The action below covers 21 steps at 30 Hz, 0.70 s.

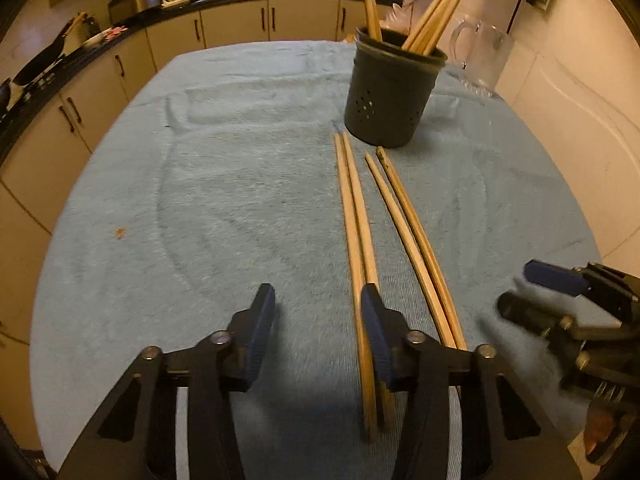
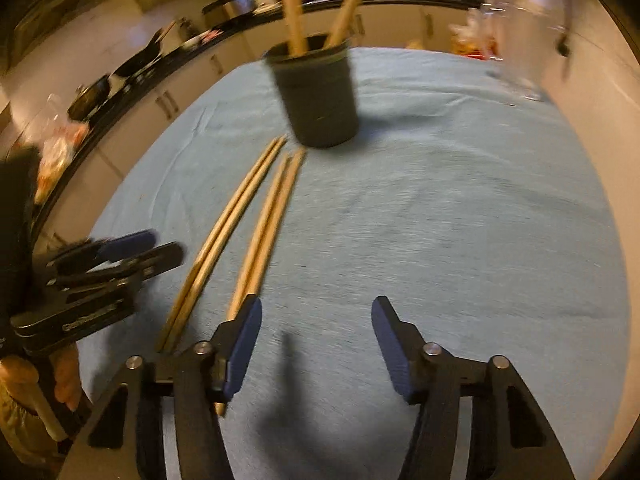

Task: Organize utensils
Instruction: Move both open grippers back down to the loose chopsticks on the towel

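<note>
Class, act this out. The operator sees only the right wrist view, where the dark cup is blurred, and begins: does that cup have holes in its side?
Observer: Yes, the cup has a cluster of small holes low on its side.
Operator: How many chopsticks stand in it? I make out two.
Observer: At least four standing chopsticks; most lean right in a bunch.
Operator: Are the left tongs open?
Observer: Yes, the left tongs are open. The left pair of chopsticks on the cloth runs beside their right finger, not gripped.
</note>
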Available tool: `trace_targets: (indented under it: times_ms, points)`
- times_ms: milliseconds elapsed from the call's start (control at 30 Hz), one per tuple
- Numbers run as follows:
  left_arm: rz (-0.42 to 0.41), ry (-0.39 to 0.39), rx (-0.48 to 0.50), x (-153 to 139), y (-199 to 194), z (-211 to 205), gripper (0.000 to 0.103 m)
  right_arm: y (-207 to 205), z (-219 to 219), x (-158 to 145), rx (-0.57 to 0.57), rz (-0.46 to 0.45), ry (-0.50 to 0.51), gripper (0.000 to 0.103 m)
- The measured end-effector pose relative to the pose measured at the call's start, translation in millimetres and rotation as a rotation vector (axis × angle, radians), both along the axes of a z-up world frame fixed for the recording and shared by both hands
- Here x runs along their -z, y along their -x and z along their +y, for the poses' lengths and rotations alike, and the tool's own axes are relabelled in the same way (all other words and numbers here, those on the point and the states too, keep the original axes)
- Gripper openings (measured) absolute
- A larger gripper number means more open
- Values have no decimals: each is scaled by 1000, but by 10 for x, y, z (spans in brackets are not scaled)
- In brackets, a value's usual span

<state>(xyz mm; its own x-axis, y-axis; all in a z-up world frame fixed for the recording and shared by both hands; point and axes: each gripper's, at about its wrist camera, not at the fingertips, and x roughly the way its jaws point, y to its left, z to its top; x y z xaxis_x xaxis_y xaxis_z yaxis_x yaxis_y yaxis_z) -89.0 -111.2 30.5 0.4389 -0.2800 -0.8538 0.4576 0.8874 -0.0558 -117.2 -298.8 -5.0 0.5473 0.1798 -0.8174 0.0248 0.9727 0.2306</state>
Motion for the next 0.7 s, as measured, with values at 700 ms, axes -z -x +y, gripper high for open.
trace_targets:
  times_ms: [700]
  points:
    - [-30, -33, 55, 122, -325, -352, 29, -538, 176, 138, -2, -42, 89, 31]
